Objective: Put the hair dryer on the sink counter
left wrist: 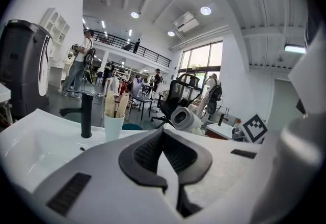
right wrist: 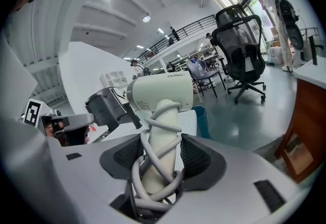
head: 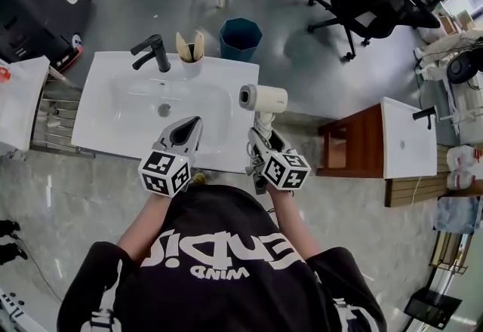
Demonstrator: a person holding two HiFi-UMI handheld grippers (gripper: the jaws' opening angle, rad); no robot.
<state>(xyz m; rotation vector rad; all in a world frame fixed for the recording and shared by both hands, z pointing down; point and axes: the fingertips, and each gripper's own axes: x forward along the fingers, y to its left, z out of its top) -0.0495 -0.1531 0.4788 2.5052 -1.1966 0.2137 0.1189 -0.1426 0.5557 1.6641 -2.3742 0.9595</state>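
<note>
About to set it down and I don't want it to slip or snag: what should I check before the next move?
1. Grip: right hand-held gripper shut on hair dryer by its handle: ok.
2. Snag: cord wound round the handle: ok.
3. Dryer above sink counter: at its right edge only: not ok.
4. Counter right of basin bare: ok.
5. Other side: left hand-held gripper shut, empty, clear: ok.
6. Height above counter: cannot tell.

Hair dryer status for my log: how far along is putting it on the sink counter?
Done: cream cord-wrapped hair dryer is picked up. In hand: right tool clamps its handle, near the right edge of the white sink counter. Remaining: set it down, release.
</note>
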